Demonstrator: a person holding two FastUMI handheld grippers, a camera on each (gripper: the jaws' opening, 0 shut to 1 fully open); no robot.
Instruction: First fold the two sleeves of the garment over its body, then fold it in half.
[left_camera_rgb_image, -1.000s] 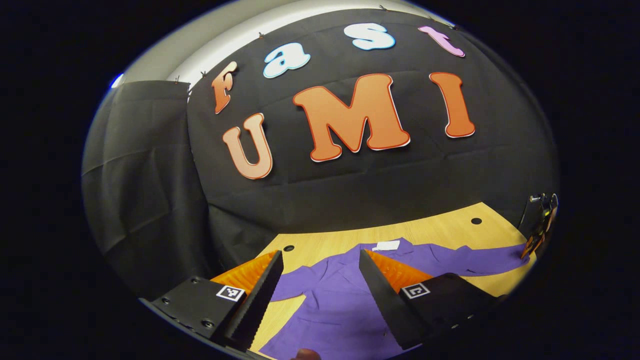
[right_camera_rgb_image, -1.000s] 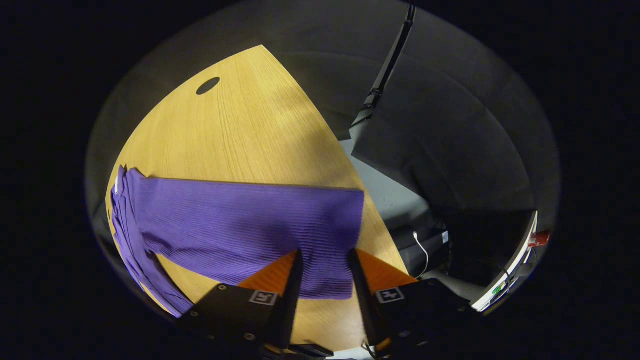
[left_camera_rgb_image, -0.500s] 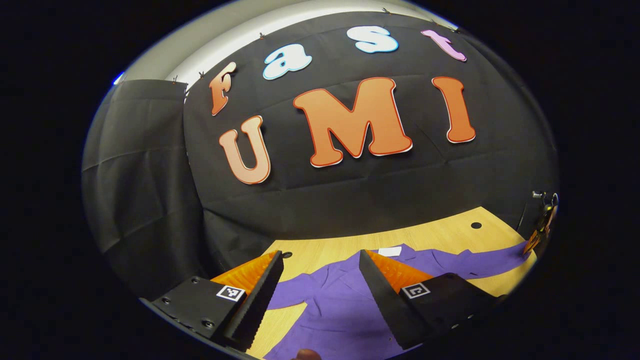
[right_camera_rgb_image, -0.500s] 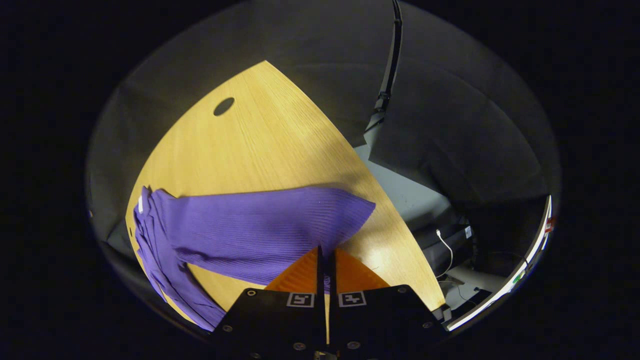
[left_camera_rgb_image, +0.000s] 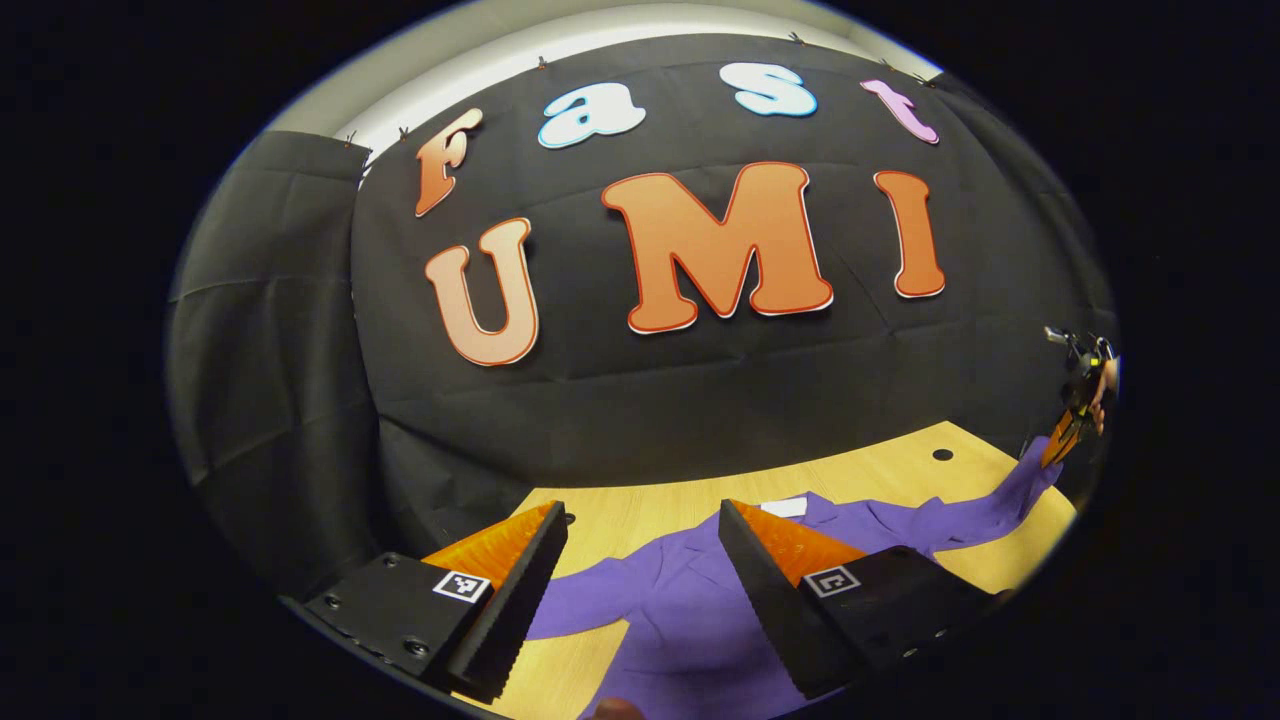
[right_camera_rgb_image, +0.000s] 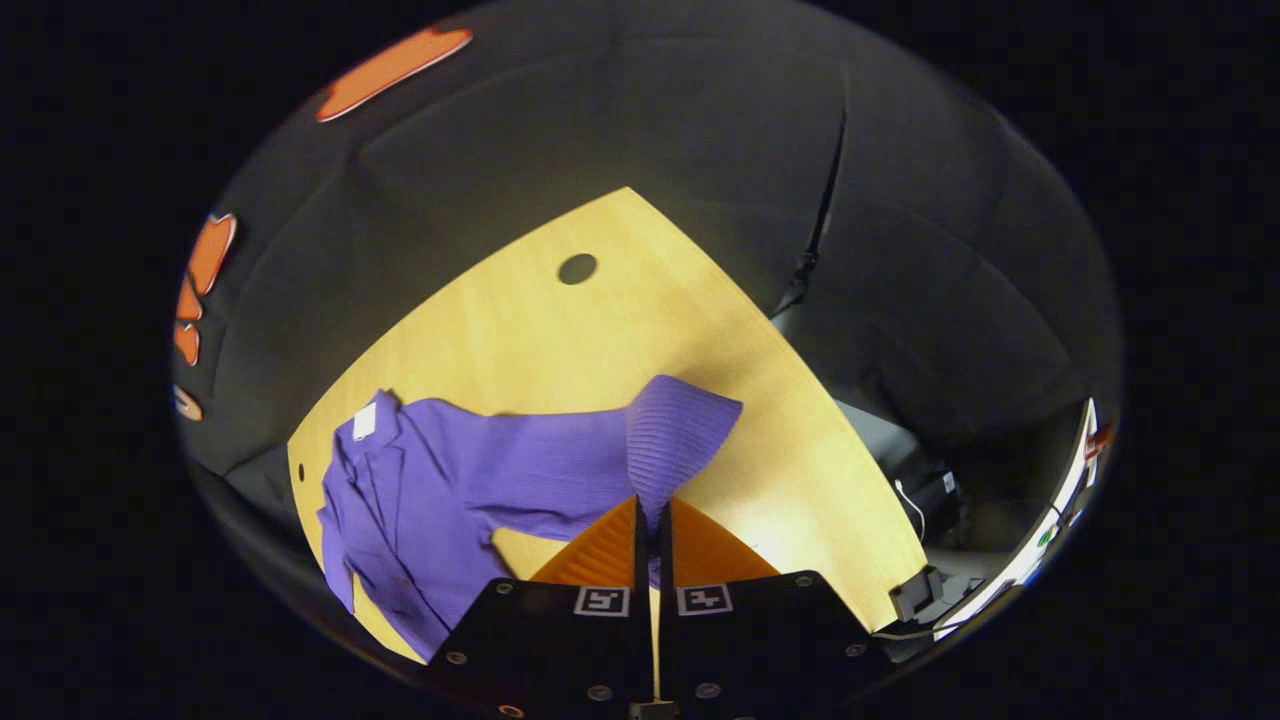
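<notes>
Pinching the cuff end of one sleeve (right_camera_rgb_image: 680, 435), the right gripper (right_camera_rgb_image: 650, 520) has its jaws pressed together on the ribbed cloth, which rises up from between them and is lifted off the yellow wooden worktop (right_camera_rgb_image: 560, 340). Left of these jaws, the rest of the purple knitted garment (right_camera_rgb_image: 420, 500) lies flat on the worktop, with a small white tag (right_camera_rgb_image: 364, 421) at its collar. A dark round hole (right_camera_rgb_image: 577, 268) in the worktop is well beyond the jaws.

In the left gripper view, the left gripper (left_camera_rgb_image: 640, 530) hovers above the garment's body (left_camera_rgb_image: 690, 610), its jaws wide apart and holding nothing. Between and beyond these jaws the purple cloth spreads over the worktop (left_camera_rgb_image: 880, 470). Far to the right of them, the held sleeve (left_camera_rgb_image: 1010, 490) climbs to the right gripper (left_camera_rgb_image: 1062, 447), which a hand (left_camera_rgb_image: 1100, 385) holds.
</notes>
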